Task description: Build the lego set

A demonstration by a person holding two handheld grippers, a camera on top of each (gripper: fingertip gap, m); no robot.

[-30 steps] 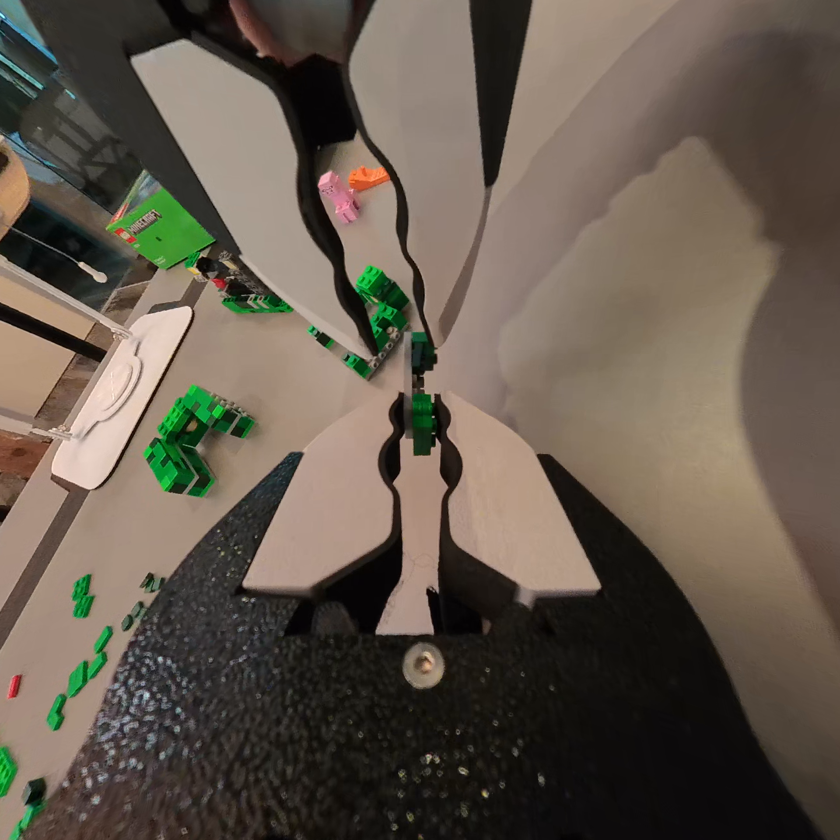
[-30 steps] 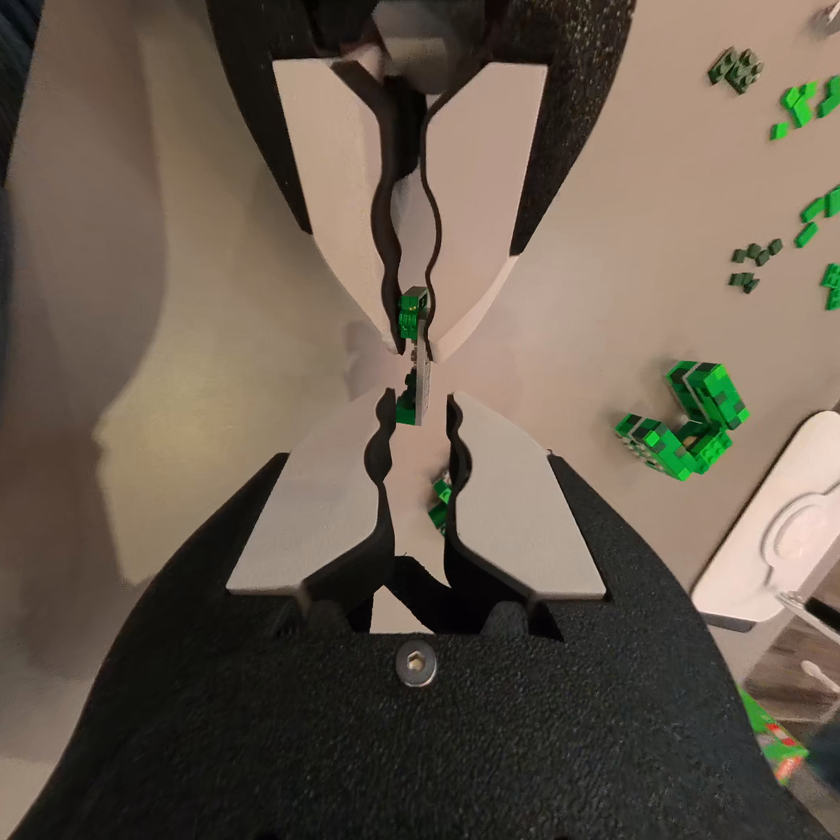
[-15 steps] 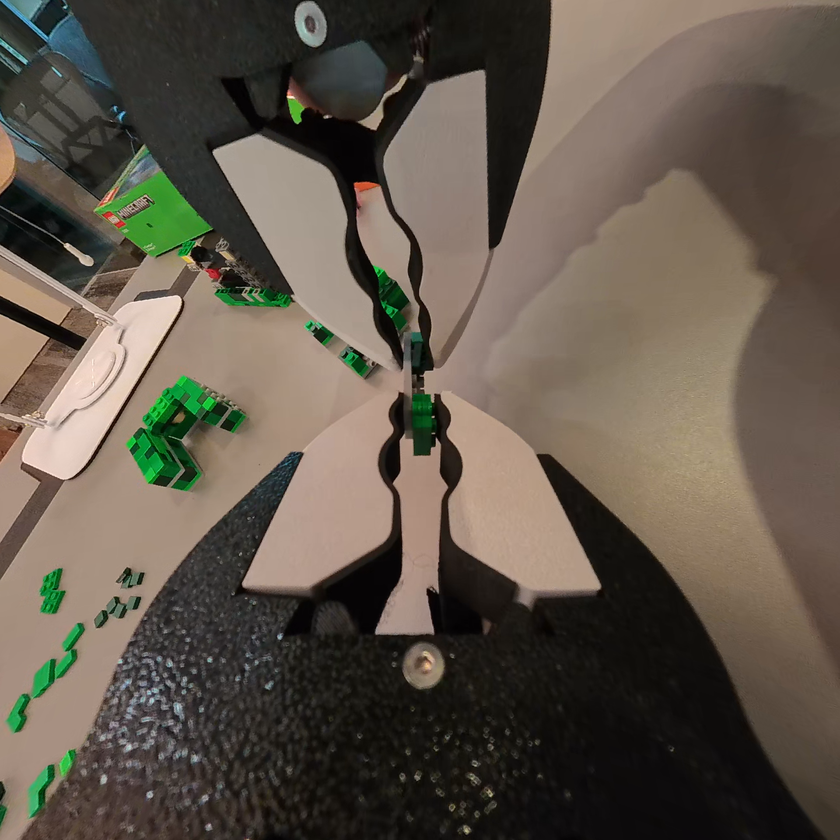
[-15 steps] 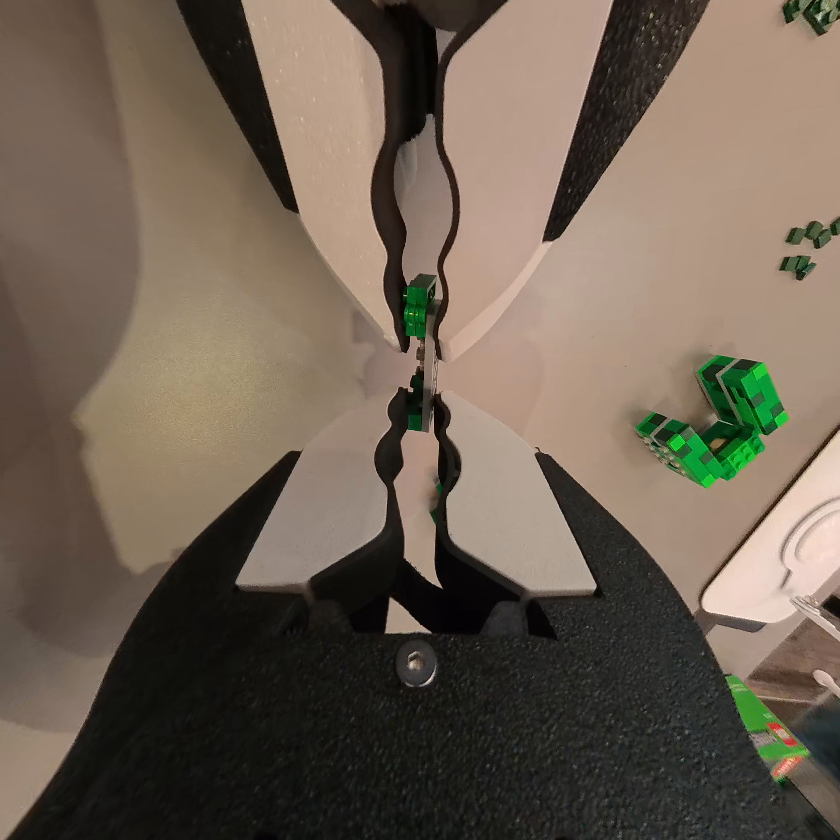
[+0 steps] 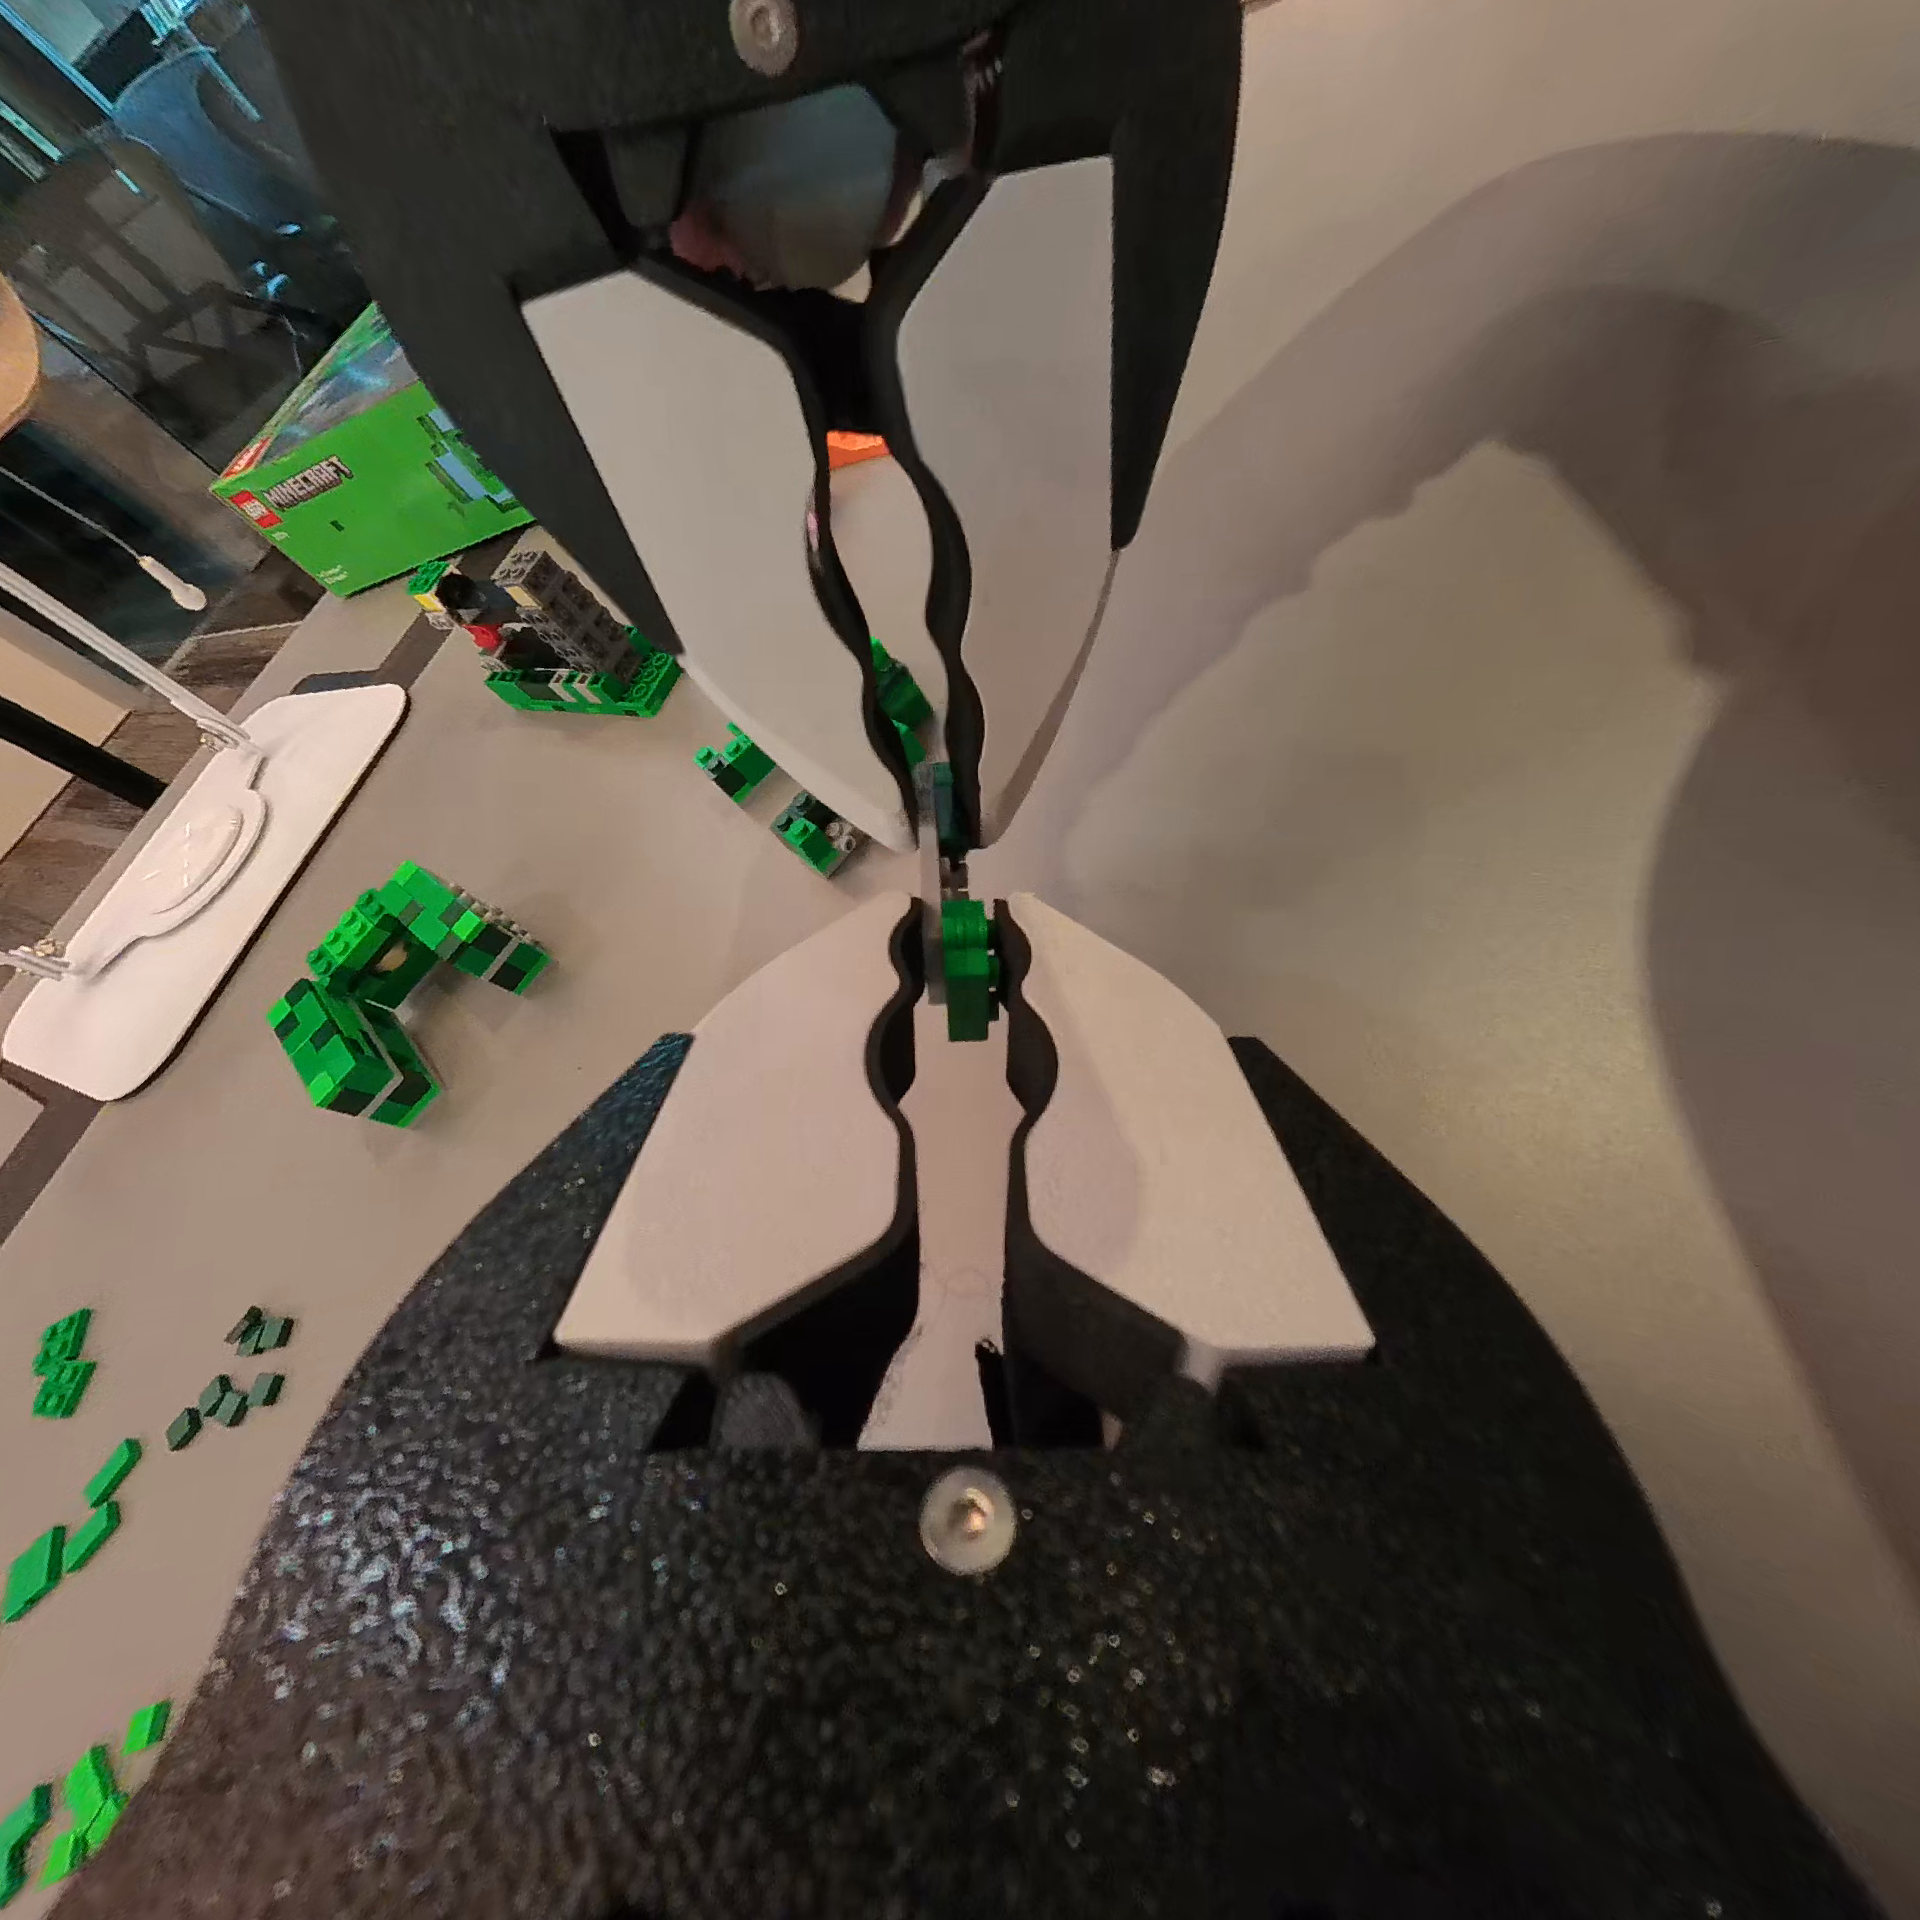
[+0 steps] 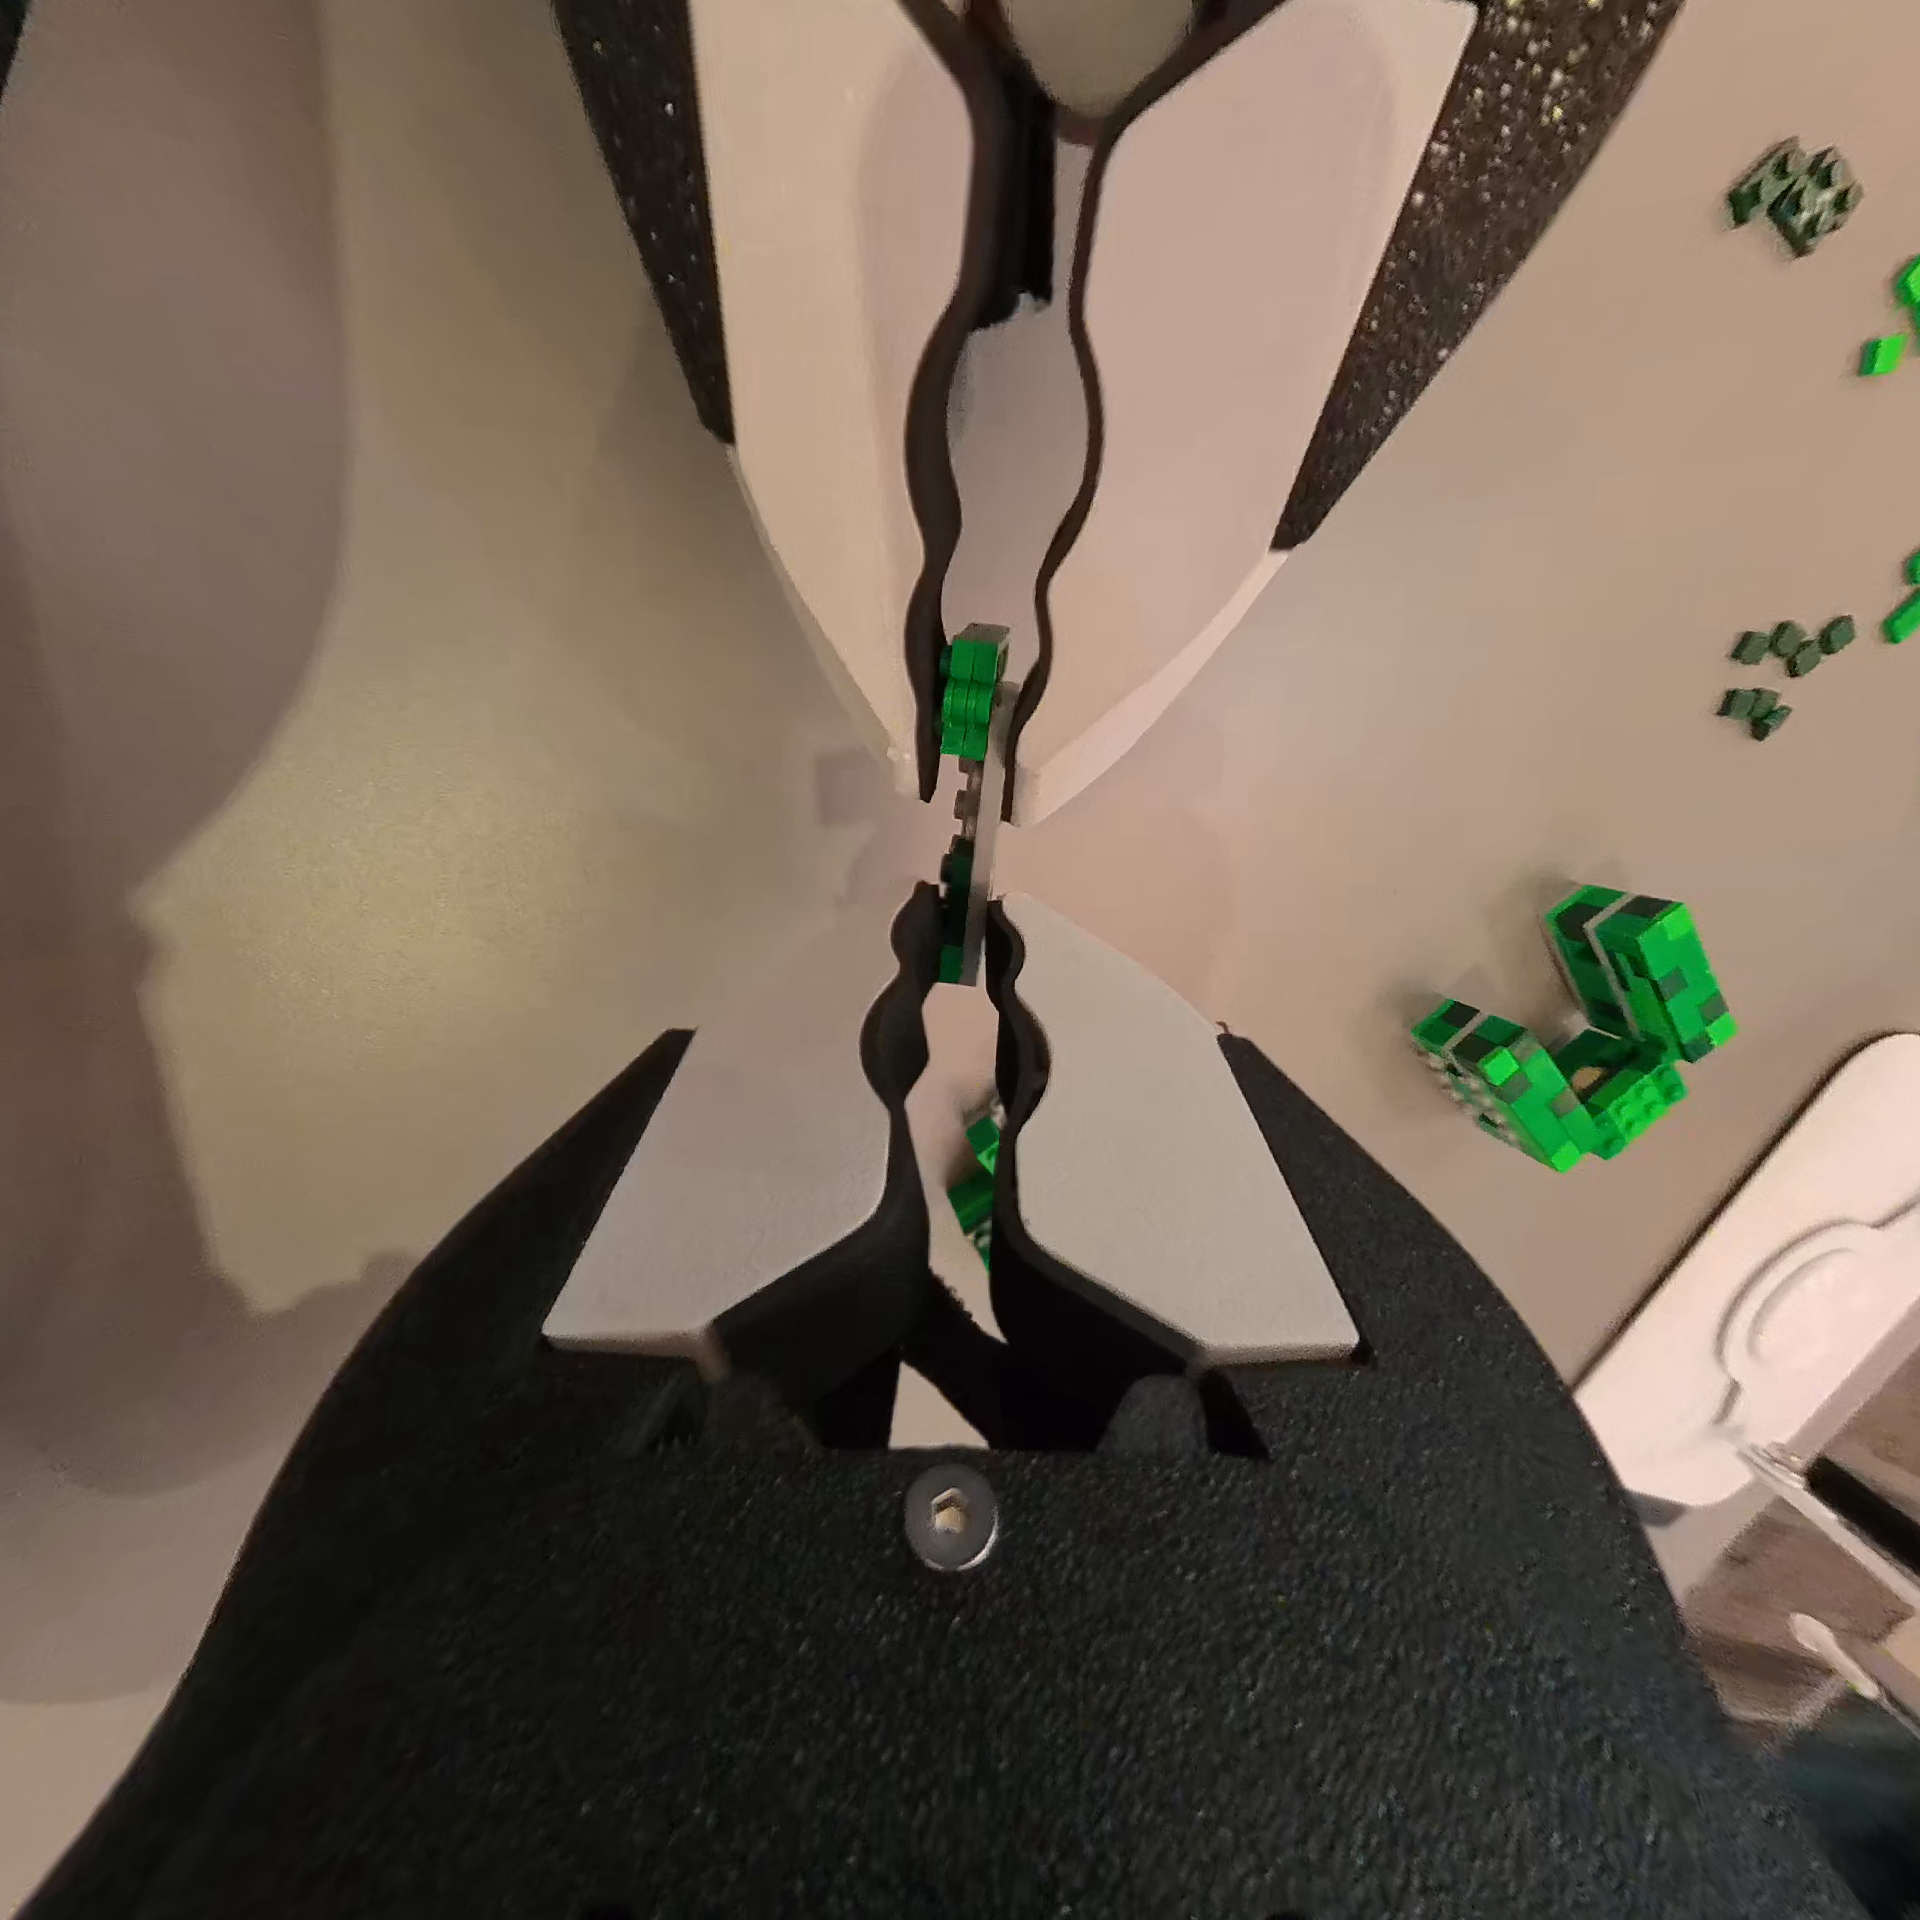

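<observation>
Left gripper (image 5: 961, 914) and right gripper (image 6: 961, 914) meet tip to tip above the worktop (image 5: 582, 935), each clamped on one end of a thin grey plate (image 6: 982, 821) carrying green bricks (image 5: 966, 966); a green L-shaped build (image 5: 395, 997) lies on the worktop left of the plate

Likely an office: grey table (image 5: 644, 935), glass partition (image 5: 125, 343), white stand base (image 5: 197, 883).
</observation>
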